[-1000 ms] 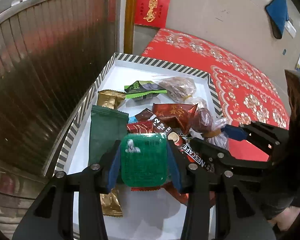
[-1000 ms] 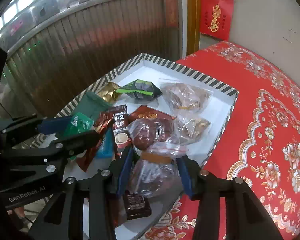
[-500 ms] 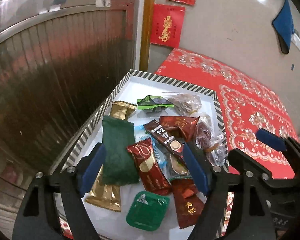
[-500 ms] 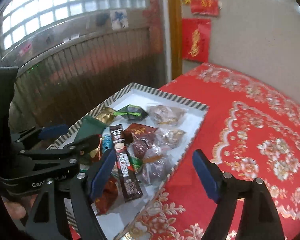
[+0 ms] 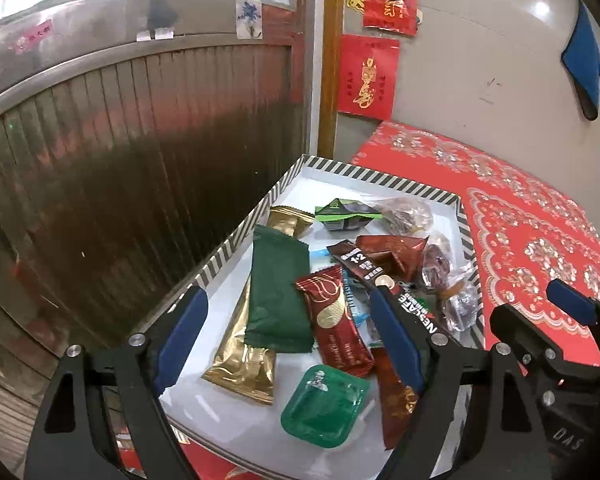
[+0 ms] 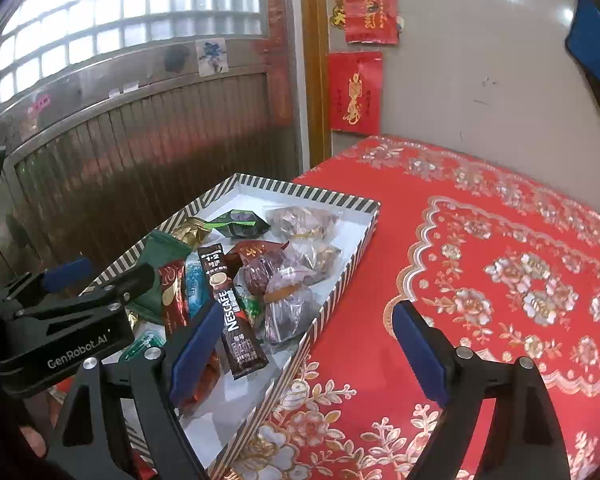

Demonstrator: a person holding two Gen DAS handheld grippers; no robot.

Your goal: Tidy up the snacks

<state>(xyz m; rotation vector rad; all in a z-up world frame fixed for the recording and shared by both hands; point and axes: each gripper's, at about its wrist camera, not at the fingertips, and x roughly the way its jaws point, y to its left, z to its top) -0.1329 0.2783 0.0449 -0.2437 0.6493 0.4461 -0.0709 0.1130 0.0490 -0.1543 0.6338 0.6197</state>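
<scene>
A white tray with a striped rim (image 5: 380, 178) holds several snack packets. My left gripper (image 5: 286, 300) hovers over its near end, jaws opening, nothing between the pads. Below it lie a green sealed tub (image 5: 324, 404), a dark green packet (image 5: 278, 292), a gold packet (image 5: 244, 364) and a red stick (image 5: 336, 324). My right gripper (image 6: 308, 312) stands open and empty over the tray's right rim (image 6: 332, 292). A clear bag of dark fruit (image 6: 288, 304) and a Nescafe stick (image 6: 230, 312) rest in the tray beside its left finger.
A red flowered cloth (image 6: 500, 280) covers the table to the right of the tray. A ribbed metal door (image 5: 140, 160) stands close behind the tray's left side. Red paper hangings (image 6: 354, 92) and a blue object (image 6: 592, 48) are on the wall.
Both grippers have opened. The left let go of the green tub and the right let go of the clear bag; both lie in the tray. Both grippers drew back from the tray.
</scene>
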